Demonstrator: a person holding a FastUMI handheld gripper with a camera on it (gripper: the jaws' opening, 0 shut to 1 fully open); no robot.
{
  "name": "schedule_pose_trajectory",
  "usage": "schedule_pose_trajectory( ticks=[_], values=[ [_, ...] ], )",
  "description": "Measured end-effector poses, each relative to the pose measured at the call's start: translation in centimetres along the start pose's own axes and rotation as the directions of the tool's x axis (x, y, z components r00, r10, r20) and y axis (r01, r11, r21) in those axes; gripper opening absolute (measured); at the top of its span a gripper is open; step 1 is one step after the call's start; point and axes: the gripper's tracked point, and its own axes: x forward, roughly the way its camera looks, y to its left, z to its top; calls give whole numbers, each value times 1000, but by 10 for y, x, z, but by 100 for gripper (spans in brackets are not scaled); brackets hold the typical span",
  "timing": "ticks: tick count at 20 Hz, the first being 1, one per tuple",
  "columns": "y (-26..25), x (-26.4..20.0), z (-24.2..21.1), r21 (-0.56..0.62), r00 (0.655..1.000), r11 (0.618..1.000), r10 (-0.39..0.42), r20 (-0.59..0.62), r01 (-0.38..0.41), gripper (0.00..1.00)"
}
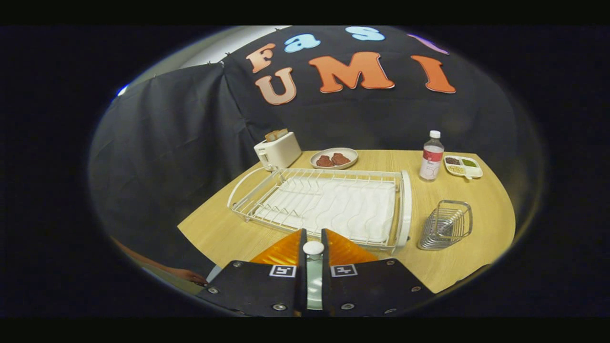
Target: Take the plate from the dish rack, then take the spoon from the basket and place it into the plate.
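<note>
Gripper [313,234]: orange fingers drawn close together, clamped on a spoon [313,276] whose white rounded end sits at the fingertips and whose pale handle runs back between them. Dish rack [405,209], white wire, landmark: lies just ahead of the fingers on the wooden table [476,238], its racks bare over a white mat. Wire basket [446,225]: right of the rack, near it. Plate with brown food [334,157]: beyond the rack. Toaster [278,149]: beyond the rack's left corner. Bottle [432,156] and small divided tray [463,166]: beyond the rack, to its right.
</note>
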Motion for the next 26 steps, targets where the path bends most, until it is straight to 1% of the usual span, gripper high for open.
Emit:
schedule_pose_trajectory(
  ticks=[4,8,10,15,18,20,21,22,23,24,25,26],
  values=[
    [1,10,-16,8,1000,1000,-6,-27,7,14],
    [-6,3,-30,10,999,1000,-17,-46,17,17],
    [-17,-2,-40,34,997,999,-35,-66,37,19],
    [-37,-9,-65,91,990,992,-82,-111,92,19],
    [-43,-11,-69,101,987,988,-103,-122,115,20],
    [-47,-14,-63,107,987,986,-114,-111,126,22],
    [-49,-15,-58,108,988,985,-123,-97,134,30],
    [-53,-16,-51,110,988,984,-131,-83,140,34],
    [-56,-19,-43,114,988,982,-142,-65,149,43],
    [-58,-25,-34,117,987,981,-152,-46,156,46],
    [-61,-28,-22,117,987,980,-161,-19,162,53],
    [-64,-34,-7,112,985,979,-171,13,168,56]
  ],
)
